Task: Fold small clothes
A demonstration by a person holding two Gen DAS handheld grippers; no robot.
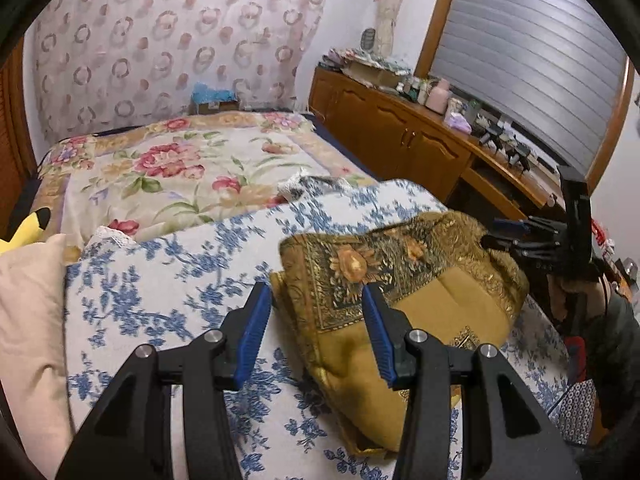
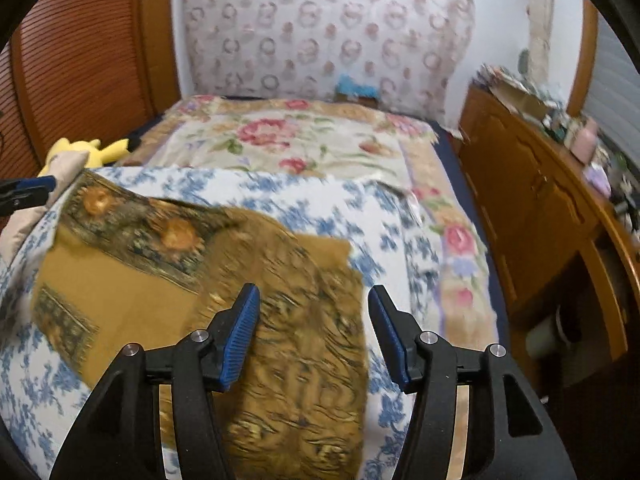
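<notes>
Gold and brown, with a dark flowered border, the folded cloth (image 1: 404, 304) lies on the blue-and-white floral cover (image 1: 168, 292) at the near end of the bed (image 1: 184, 160). In the left wrist view the left tongs (image 1: 318, 316) stand part open over the cloth's near left edge, their blue pads (image 1: 254, 330) apart and pressing on nothing; the fabric lies below and between them. The right tongs (image 1: 516, 236) show at the far right edge of the cloth in that view, dark and small, just beside its raised fold. In the right wrist view, which is blurred, the right tongs (image 2: 312, 320) are open above the cloth's right part with nothing clamped between the pads. A cream pillow (image 1: 28, 320) sits at the near left, with a yellow plush toy (image 2: 86, 150) beyond it. Farther along the bed lies a quilt with red flowers (image 1: 180, 160). A wooden cabinet (image 1: 400, 132) crowded with small items runs along the right, under a shuttered window (image 1: 520, 52).
</notes>
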